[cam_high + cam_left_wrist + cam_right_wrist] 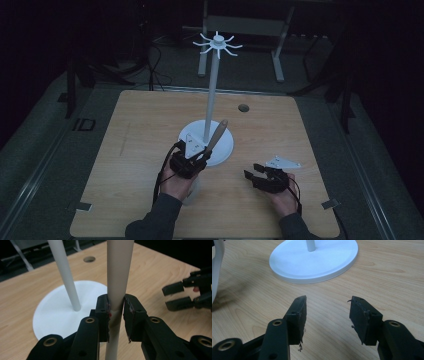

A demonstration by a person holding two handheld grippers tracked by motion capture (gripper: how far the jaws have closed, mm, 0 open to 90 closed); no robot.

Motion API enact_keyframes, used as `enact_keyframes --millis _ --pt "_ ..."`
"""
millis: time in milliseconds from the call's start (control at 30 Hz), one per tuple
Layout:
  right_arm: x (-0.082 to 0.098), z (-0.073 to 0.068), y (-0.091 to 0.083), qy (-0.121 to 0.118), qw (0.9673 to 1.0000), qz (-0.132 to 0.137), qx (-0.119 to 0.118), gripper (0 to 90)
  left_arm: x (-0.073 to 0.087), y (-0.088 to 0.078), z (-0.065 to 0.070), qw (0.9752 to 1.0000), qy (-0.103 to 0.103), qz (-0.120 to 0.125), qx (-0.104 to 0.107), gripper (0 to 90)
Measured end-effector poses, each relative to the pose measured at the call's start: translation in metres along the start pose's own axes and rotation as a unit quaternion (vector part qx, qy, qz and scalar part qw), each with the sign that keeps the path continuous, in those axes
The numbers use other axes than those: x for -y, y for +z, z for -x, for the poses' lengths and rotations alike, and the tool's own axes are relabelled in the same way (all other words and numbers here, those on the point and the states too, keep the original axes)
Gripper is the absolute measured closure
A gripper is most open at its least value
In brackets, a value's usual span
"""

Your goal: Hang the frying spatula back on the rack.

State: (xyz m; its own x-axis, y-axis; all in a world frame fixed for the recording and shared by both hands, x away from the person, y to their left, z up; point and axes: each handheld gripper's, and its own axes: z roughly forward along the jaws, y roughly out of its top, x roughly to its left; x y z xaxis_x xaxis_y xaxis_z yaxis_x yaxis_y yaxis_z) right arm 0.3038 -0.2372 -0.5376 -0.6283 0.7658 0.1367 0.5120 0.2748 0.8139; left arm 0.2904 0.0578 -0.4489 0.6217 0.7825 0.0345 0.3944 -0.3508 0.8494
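- Left gripper [199, 159]: clamped on a utensil handle [217, 134]. In the left gripper view the two jaws press on the pale shaft [116, 285] from both sides, with no gap at the pads.
- Handle: a long, pale rod with a rounded tip, tilted up and to the right in the high view. It rises in front of the stand's base [222, 145]. The lower end of the utensil is hidden behind the left hand [177, 182]; whether it touches the table cannot be told.
- Right gripper [254, 170]: jaws apart, nothing between them. In the right gripper view [327, 315] bare tabletop shows in the gap.
- Right gripper position: low over the table [140, 150] near its front edge, right of centre, well apart from the left gripper.
- Stand: a white round base at the table's centre with a thin upright pole [212, 90]. The pole is topped by a ring of radial hooks [217, 44].
- Pole and handle: near each other in the left gripper view, not touching.
- Table: light wood, with a small round hole [243, 107] near the back edge, right of the pole.
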Motion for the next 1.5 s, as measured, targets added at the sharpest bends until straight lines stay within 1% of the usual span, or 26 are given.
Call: enact_keyframes --millis 67,133,267,367,433,533,600,800,933,1033,1400,1500 --pt "0.000 0.000 0.000 0.001 1.0000 0.000 0.001 47.3 -0.001 -0.001 0.001 0.9999 0.000 0.008 -0.009 75.1" --pt "0.000 0.001 -0.001 0.001 1.0000 0.000 0.002 47.2 -0.002 -0.003 0.002 0.9997 -0.004 0.018 -0.019 75.0" --pt "0.001 0.002 -0.001 0.000 1.0000 0.001 0.003 47.3 -0.003 -0.004 0.004 0.9986 -0.008 0.038 -0.036 75.1" --pt "0.001 0.002 -0.002 0.000 1.0000 0.000 0.005 47.3 -0.004 -0.006 0.006 0.9973 -0.012 0.051 -0.051 75.1" --pt "0.001 0.002 -0.002 -0.001 1.0000 -0.001 0.005 47.3 -0.006 -0.007 0.008 0.9963 -0.015 0.061 -0.058 75.1" --pt "0.001 0.002 -0.002 -0.001 1.0000 -0.001 0.006 47.3 -0.008 -0.009 0.009 0.9950 -0.012 0.072 -0.068 75.1" --pt "0.001 0.002 -0.002 -0.001 1.0000 -0.001 0.006 47.3 -0.009 -0.009 0.010 0.9940 -0.015 0.080 -0.074 75.1" --pt "0.002 0.002 -0.002 0.001 1.0000 -0.001 0.007 47.3 -0.011 -0.008 0.008 0.9916 -0.025 0.092 -0.087 75.2" --pt "0.002 0.003 -0.002 0.000 1.0000 -0.001 0.007 47.3 -0.012 -0.009 0.008 0.9899 -0.033 0.102 -0.093 75.2" --pt "0.003 0.003 -0.002 0.000 1.0000 -0.001 0.007 47.3 -0.014 -0.009 0.009 0.9895 -0.032 0.104 -0.095 75.2" --pt "0.001 0.001 0.000 -0.002 1.0000 0.002 0.004 47.3 -0.019 -0.010 0.011 0.9895 -0.023 0.107 -0.094 75.3" --pt "-0.008 -0.004 0.002 0.000 0.9998 0.017 -0.012 47.5 -0.020 -0.010 0.012 0.9898 -0.020 0.106 -0.093 75.3"
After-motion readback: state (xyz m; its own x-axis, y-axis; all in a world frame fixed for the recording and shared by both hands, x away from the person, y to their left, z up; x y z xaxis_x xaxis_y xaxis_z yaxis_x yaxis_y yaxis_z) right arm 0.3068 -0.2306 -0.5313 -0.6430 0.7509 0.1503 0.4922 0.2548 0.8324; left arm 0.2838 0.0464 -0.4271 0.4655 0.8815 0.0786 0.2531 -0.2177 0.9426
